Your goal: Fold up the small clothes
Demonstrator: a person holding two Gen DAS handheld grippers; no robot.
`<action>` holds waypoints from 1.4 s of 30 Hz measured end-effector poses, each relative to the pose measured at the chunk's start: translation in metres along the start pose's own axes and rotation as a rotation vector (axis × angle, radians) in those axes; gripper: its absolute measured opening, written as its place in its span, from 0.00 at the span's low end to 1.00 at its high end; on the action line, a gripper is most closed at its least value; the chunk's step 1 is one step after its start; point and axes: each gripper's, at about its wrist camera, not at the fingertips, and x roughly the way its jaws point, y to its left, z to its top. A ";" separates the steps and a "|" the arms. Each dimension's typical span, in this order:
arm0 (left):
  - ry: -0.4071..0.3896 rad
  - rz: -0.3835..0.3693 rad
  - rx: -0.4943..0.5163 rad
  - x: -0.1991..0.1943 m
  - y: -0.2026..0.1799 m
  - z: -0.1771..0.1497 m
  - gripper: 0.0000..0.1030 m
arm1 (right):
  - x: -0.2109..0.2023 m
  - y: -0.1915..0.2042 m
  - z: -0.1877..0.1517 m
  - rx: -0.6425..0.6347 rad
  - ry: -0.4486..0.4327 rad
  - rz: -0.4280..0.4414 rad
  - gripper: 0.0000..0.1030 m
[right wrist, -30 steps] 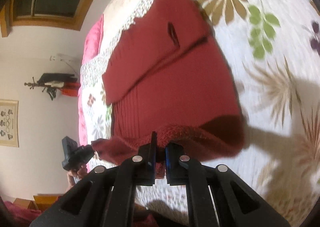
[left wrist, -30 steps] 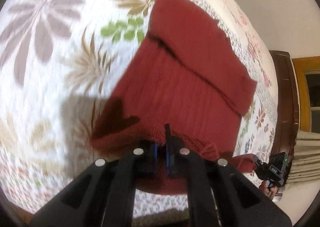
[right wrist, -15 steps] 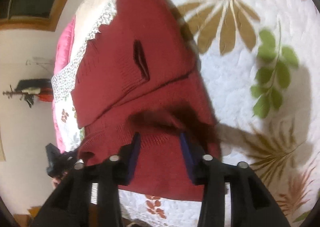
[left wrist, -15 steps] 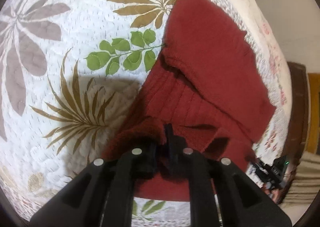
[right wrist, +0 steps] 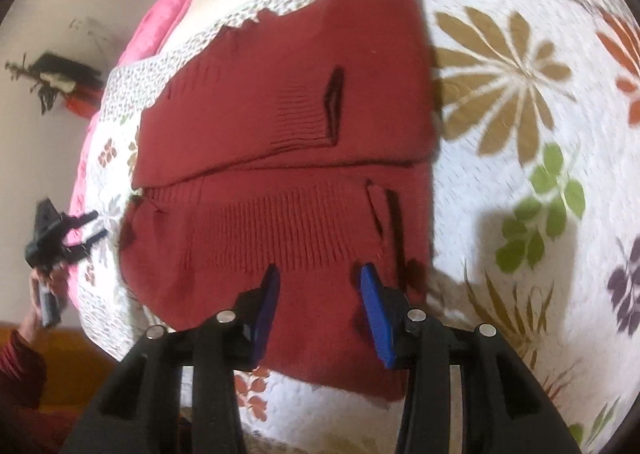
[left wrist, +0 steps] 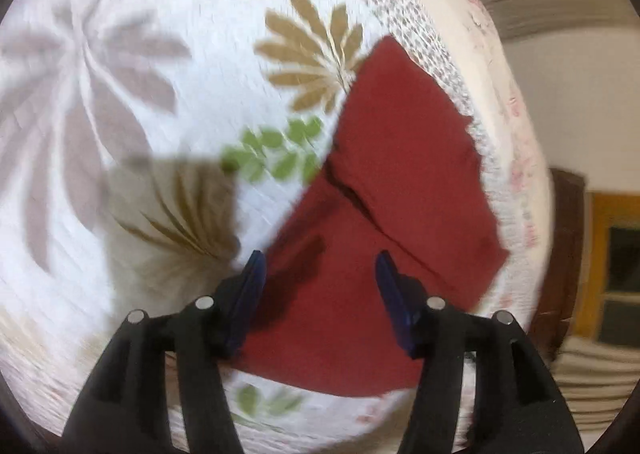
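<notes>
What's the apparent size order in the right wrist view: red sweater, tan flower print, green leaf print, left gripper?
1. red sweater
2. tan flower print
3. green leaf print
4. left gripper, though it's farther off, so only apparent.

Warm indoor light falls evenly on the quilt (left wrist: 120, 13), bright enough to wash out its white ground in places. Both views are smeared by motion blur, more strongly the left wrist view, where the printed leaves lose their edges. Soft grey shadows lie on the quilt beside the red sweater (right wrist: 280, 133), one in each view. The fisheye bends the bed's edges into curves, and a dark vignette rings each frame.
</notes>
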 end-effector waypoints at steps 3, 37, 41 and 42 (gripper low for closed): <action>-0.014 0.113 0.205 0.006 -0.026 -0.003 0.54 | 0.005 0.009 0.010 -0.050 -0.013 -0.037 0.64; 0.051 0.194 0.554 0.066 -0.076 -0.019 0.00 | 0.033 0.002 0.025 -0.095 0.060 0.019 0.07; -0.007 0.131 0.519 0.046 -0.089 -0.011 0.00 | 0.021 0.002 0.031 -0.062 0.030 0.072 0.06; -0.037 0.105 0.520 0.036 -0.096 -0.007 0.00 | 0.013 -0.001 0.034 -0.046 0.008 0.096 0.06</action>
